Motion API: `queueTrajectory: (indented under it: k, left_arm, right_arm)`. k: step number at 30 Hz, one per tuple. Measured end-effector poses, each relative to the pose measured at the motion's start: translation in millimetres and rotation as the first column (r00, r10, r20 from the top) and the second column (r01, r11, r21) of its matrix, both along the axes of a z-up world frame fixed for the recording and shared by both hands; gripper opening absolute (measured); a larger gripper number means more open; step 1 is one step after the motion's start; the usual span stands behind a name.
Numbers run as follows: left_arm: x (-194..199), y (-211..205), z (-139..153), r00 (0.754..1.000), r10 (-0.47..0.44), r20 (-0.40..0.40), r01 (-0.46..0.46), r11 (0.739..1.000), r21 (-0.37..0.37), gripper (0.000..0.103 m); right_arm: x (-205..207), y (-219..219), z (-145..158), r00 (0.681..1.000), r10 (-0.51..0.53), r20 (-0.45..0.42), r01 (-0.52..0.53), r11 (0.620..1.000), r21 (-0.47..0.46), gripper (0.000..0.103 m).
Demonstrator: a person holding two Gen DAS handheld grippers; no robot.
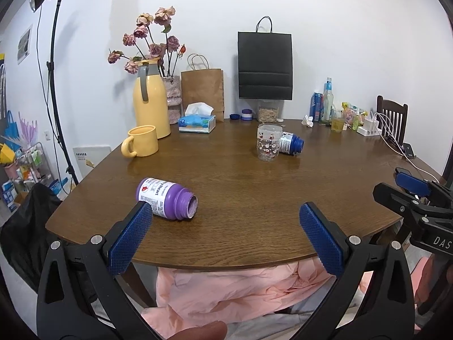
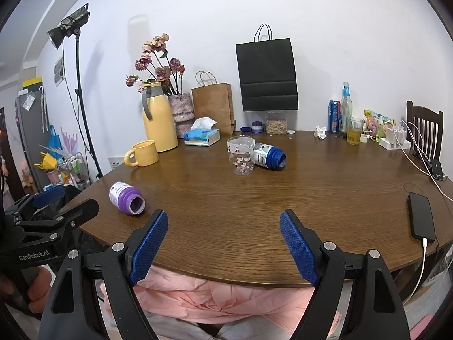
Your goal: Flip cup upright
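The cup (image 2: 241, 155), clear with small cartoon prints, stands mid-counter, touching or just beside a blue bottle (image 2: 268, 155) lying on its side. Whether its mouth faces up or down cannot be told for certain. Both tongs hover near the front edge of the counter (image 2: 325, 198), well apart from the cup: the left tongs (image 1: 225, 239) gape wide and empty, and the right tongs (image 2: 223, 243) likewise. A purple bottle (image 1: 167, 198) lies open-mouthed near the left tongs. The risks, as I judge them: thin clear plastic may slip or buckle under a hard pinch, and a careless approach could knock the blue bottle rolling or tip the cup.
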State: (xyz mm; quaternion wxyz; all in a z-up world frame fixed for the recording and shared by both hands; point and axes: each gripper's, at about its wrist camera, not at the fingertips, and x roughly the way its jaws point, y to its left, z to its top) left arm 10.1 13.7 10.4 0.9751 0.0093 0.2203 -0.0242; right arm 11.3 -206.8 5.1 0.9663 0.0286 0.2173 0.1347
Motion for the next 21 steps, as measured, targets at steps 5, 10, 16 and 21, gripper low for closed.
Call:
queueTrajectory:
  k: [5,10,16,21]
  left_arm:
    - [0.5,0.5,0.3,1.0,0.0,0.005,0.0,1.0,0.001,0.103]
    - [0.3,-1.3,-1.0,1.0,0.0,0.003,0.0,1.0,0.001,0.103]
    - [1.6,-1.9,-1.0,1.0,-0.004,-0.005,0.004,1.0,0.0,0.103]
    - [2.5,-2.1,-2.3,1.0,-0.008,-0.005,0.008,1.0,-0.004,0.103]
  right_arm:
    - [0.2,-0.6,0.1,1.0,0.001,-0.001,-0.001,1.0,0.001,0.085]
    - [0.2,-1.7,0.2,1.0,-0.003,0.001,0.003,1.0,0.002,0.085]
    - [0.5,-2.3,0.5,1.0,-0.006,0.001,0.006,1.0,0.002,0.085]
    - [1.5,-0.8,0.0,1.0,-0.007,0.0,0.007,1.0,0.001,0.085]
